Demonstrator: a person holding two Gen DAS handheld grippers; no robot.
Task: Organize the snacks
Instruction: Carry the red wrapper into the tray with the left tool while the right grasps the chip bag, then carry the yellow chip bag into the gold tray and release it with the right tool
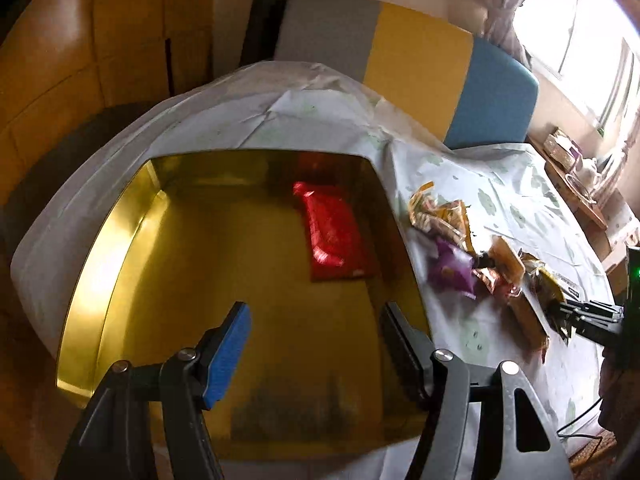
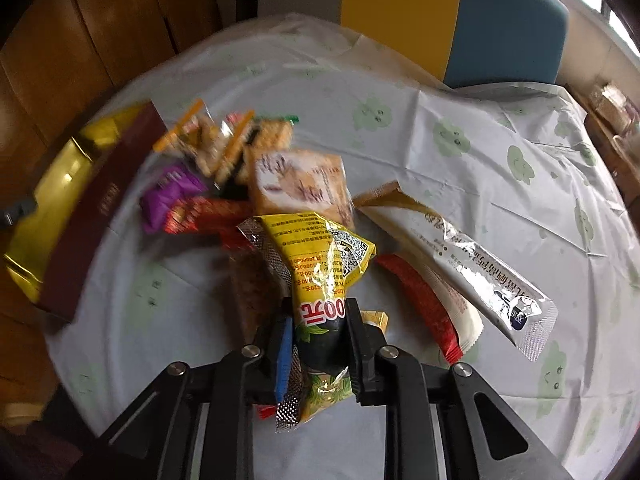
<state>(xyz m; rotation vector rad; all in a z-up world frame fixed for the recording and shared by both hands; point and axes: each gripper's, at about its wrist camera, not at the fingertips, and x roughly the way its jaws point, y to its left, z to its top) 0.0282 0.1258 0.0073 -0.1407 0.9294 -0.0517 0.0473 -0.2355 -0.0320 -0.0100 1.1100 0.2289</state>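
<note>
Inside, one red packet (image 1: 332, 232) in gold box (image 1: 104, 248), left gripper (image 1: 316, 320) released, right gripper (image 2: 318, 316) grasping one yellow packet (image 2: 320, 256).

gold box (image 1: 120, 248), red packet (image 1: 330, 230) (glossy), yellow packet (image 2: 320, 256)

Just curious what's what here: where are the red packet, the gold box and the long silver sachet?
red packet (image 1: 330, 232), left wrist view, its middle.
gold box (image 1: 104, 248), left wrist view, left wall.
silver sachet (image 2: 476, 264), right wrist view, mid-length.
</note>
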